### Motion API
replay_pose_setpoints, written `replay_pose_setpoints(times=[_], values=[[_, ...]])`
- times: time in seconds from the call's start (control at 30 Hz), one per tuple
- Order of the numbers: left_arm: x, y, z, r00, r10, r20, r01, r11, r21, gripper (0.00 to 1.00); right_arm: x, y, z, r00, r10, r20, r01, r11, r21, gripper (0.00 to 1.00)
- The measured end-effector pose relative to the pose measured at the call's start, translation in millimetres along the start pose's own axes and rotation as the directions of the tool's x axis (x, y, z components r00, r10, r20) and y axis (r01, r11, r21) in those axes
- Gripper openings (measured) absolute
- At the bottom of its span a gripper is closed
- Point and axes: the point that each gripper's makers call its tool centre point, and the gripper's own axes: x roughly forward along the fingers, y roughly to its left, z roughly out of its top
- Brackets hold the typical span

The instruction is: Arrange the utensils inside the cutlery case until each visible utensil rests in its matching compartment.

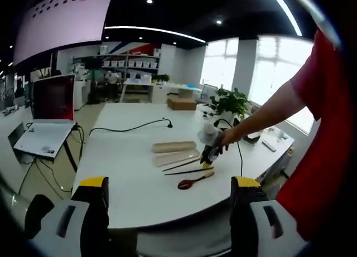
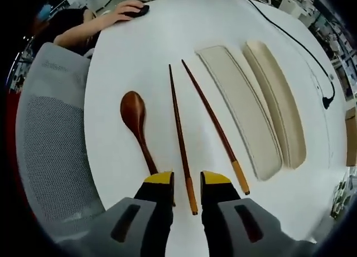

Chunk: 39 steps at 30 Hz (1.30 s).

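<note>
In the left gripper view the left gripper (image 1: 170, 193) hangs above the near edge of a white table (image 1: 128, 156), its yellow-tipped jaws spread wide with nothing between them. Farther across the table lie two pale case halves (image 1: 174, 152) side by side, then the chopsticks (image 1: 188, 168) and a dark wooden spoon (image 1: 192, 183) — all out on the bare top. The right gripper (image 1: 209, 154), in a hand, reaches down at the chopsticks' ends. A black cable (image 1: 128, 127) snakes behind, and a laptop (image 1: 53, 109) stands to the left.

In the right gripper view the right gripper (image 2: 188, 184) has its jaws parted a little on either side of one chopstick (image 2: 181, 140) — whether they pinch it I cannot tell. The second chopstick (image 2: 215, 126) lies just beside, the spoon (image 2: 136, 123) on the other side. The lid (image 2: 240, 109) and tray (image 2: 277, 101) of the case lie touching, empty. A grey mesh chair (image 2: 53, 151) stands at the table's edge.
</note>
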Motion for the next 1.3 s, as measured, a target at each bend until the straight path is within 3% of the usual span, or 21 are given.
replay_pose_setpoints(times=[0.23, 0.73, 0.8, 0.83, 0.87, 1.07, 1.13, 1.2, 1.3], values=[[4, -0.5, 8.6, 1.000, 0.000, 0.022, 0.001, 1.000, -0.007, 0.92, 7, 3, 1.7, 1.000, 0.024, -0.015, -0.023, 1.000, 0.008, 0.15], [10, -5.0, 10.3, 1.000, -0.005, 0.001, 0.005, 1.000, 0.002, 0.92, 22, 3, -4.9, 0.999, 0.009, -0.047, -0.010, 1.000, -0.015, 0.08], [10, -5.5, 11.3, 1.000, -0.003, -0.001, 0.003, 1.000, 0.012, 0.92, 23, -4, -8.1, 0.997, -0.052, -0.050, 0.051, 0.998, -0.026, 0.05], [10, -5.5, 11.0, 1.000, -0.002, -0.006, 0.002, 1.000, 0.015, 0.92, 22, -11, -8.7, 0.996, -0.062, -0.067, 0.053, 0.991, -0.122, 0.02], [9, -5.3, 11.1, 1.000, 0.000, -0.008, 0.000, 1.000, 0.019, 0.92, 25, -5, -8.4, 0.998, -0.028, -0.060, 0.024, 0.997, -0.072, 0.02], [9, -5.4, 9.3, 1.000, 0.007, -0.018, -0.007, 1.000, 0.017, 0.92, 25, -8, -8.8, 0.999, 0.000, -0.050, -0.001, 1.000, -0.014, 0.02], [10, -7.4, 9.1, 1.000, 0.005, -0.019, -0.005, 1.000, 0.017, 0.92, 25, -6, -8.0, 0.999, 0.006, -0.049, -0.004, 0.999, 0.048, 0.02], [12, -8.0, 6.0, 1.000, 0.005, -0.027, -0.005, 1.000, 0.018, 0.92, 27, -10, -7.2, 0.999, 0.011, -0.053, -0.008, 0.999, 0.050, 0.02], [15, -5.1, 2.1, 0.999, 0.012, -0.041, -0.011, 1.000, 0.018, 0.93, 25, 2, -7.0, 0.997, -0.005, -0.075, 0.005, 1.000, -0.005, 0.02]])
